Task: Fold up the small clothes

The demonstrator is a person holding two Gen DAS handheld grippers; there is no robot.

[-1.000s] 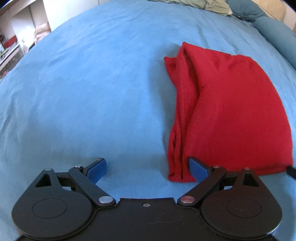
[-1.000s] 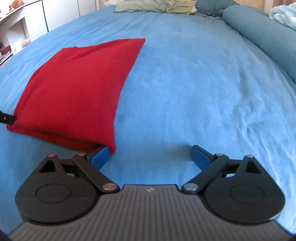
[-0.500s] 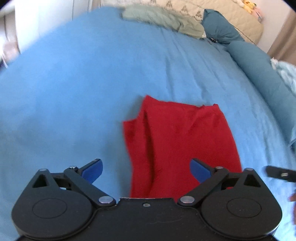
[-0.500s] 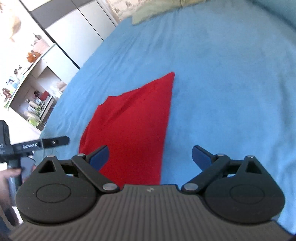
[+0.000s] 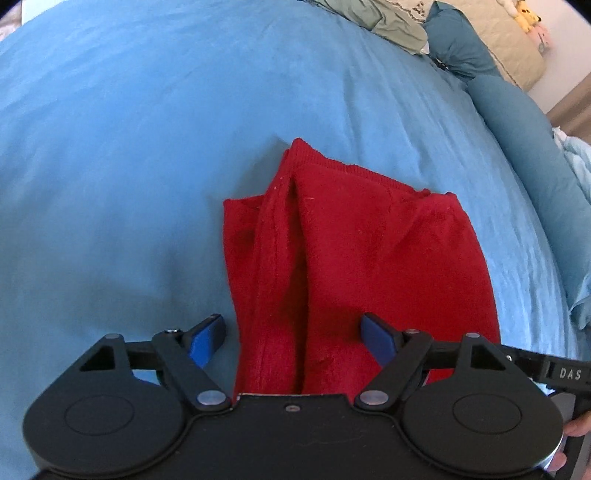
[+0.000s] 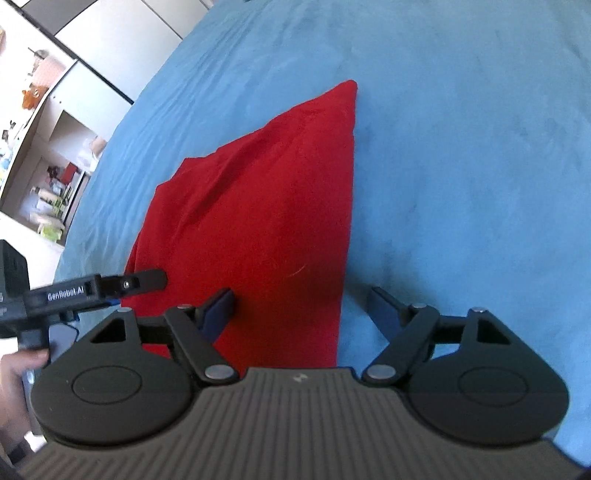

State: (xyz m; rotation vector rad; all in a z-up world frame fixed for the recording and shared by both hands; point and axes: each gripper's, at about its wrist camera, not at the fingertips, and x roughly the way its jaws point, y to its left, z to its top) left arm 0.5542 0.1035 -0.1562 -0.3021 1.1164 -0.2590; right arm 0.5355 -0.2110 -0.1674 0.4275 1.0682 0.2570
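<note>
- A folded red knit garment [image 5: 362, 258] lies flat on a bed spread with a light blue sheet [image 5: 147, 147], well in from the sheet's visible edges; loose lengthwise folds bunch along one long side, a ribbed hem shows at the far end.
- The left gripper [image 5: 293, 334], black with blue pads, hovers over the near end of the garment on its bunched side, jaws closing but still wide apart; one blue pad is over bare sheet just beside the cloth edge, the other over the red fabric (no pad presses the cloth).
- The right gripper [image 6: 301, 308], same make, straddles the smooth long edge at the near end, jaws also closing yet wide, one pad over the garment and one over the sheet.
- Seen from the right wrist, the left tool reaches in from the side, gripped by a hand [image 6: 14, 369].
- A rolled teal bolster [image 5: 517, 122], a green crumpled cloth [image 5: 388, 22] and a beige patterned pillow [image 5: 509, 40] sit by the head of the bed.
- White shelving [image 6: 44, 155] stands beyond the bed's side edge.
</note>
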